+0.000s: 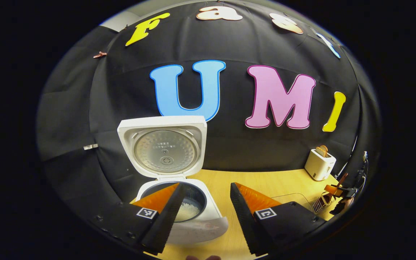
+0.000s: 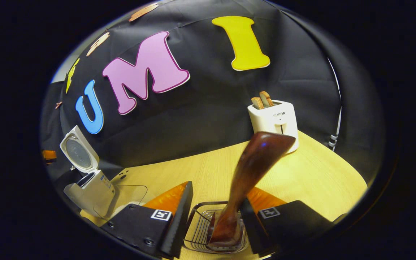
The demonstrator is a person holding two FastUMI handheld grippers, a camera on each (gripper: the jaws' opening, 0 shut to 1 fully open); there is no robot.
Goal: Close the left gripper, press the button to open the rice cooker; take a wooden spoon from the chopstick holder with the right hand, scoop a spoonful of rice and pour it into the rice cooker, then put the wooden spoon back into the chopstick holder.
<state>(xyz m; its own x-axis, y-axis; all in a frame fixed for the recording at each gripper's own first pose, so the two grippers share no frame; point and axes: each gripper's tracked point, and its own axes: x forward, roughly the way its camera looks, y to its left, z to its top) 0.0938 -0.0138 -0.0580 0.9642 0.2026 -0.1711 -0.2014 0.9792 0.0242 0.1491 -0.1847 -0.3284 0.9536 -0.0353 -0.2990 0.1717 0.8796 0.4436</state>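
The rice cooker (image 1: 179,202) stood on the worktop (image 1: 265,180) with its lid (image 1: 163,144) raised, and white rice showed in the inner pot. Your left gripper (image 1: 202,209) hung just short of the cooker with its jaws released and nothing between them; the pot lay at about 11 o'clock from them.

In the right gripper view, the wooden spoon (image 2: 251,169) stood in the wire chopstick holder (image 2: 200,227), its lower end in the basket between the jaws of your right gripper (image 2: 213,216). The long axis of the spoon ran from the basket up toward 1 o'clock, leaning to the right. The jaws were spread, and the spoon sat against or just beside the right one; whether it touched could not be told. The left jaw stood clear.

A toaster (image 2: 274,121) stood farther off at 1 o'clock. The spoon appeared already returned, so your right hand would need only to withdraw straight back, clear of the leaning handle.
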